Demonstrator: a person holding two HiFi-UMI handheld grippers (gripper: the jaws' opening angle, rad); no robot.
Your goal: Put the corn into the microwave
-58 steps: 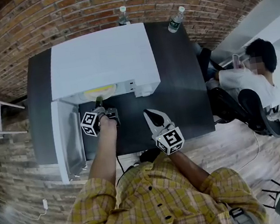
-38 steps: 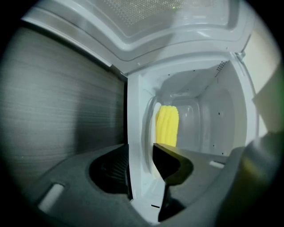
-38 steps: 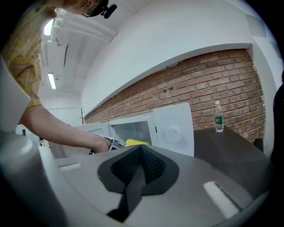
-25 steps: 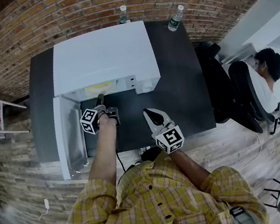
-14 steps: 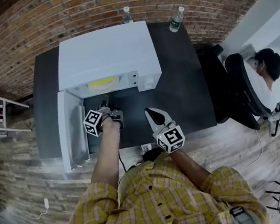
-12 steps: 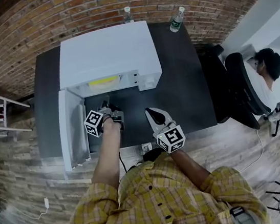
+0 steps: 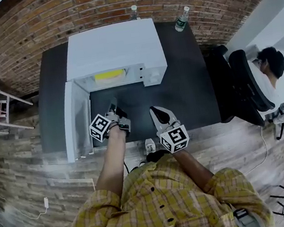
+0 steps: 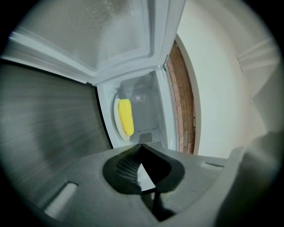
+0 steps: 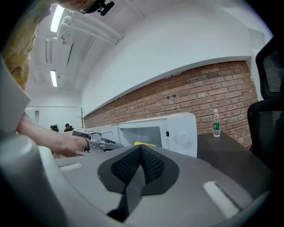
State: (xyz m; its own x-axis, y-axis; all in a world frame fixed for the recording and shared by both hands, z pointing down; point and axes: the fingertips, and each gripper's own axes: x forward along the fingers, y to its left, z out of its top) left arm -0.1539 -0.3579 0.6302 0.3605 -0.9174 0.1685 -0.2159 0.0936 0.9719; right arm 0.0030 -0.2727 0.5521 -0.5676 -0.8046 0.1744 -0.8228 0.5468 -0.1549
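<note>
Door (image 7: 79,119): white, swung open at the left of the microwave (image 7: 114,46), standing on edge over the dark worktop (image 7: 186,93).
Left fingers (image 7: 114,107): mine, pressed together tip to tip with nothing between them. They hang above the worktop in front of the open cavity, pointing into it, just right of the door and clear of it.
Corn (image 7: 109,74): a yellow cob lying inside the microwave on a pale round plate (image 8: 116,128). From my left gripper view it sits straight ahead, beyond the closed tips and well apart from them; neither pair of fingers touches it.
Microwave: a white box at the back of the worktop, against the brick wall (image 7: 40,20), with a dial (image 7: 153,74) on the panel right of the cavity.
Right fingers (image 7: 157,112): also closed tip to tip and empty, over the front of the worktop, beside my left fingers and farther from the corn. In my right gripper view the cob is only a yellow sliver just above the tips, far beyond them.
Bottles: one behind the microwave (image 7: 133,12), one to its right (image 7: 182,19), both by the wall.
Chair (image 7: 245,85): black, off the worktop's right edge, with a seated person (image 7: 268,63) beyond it.
</note>
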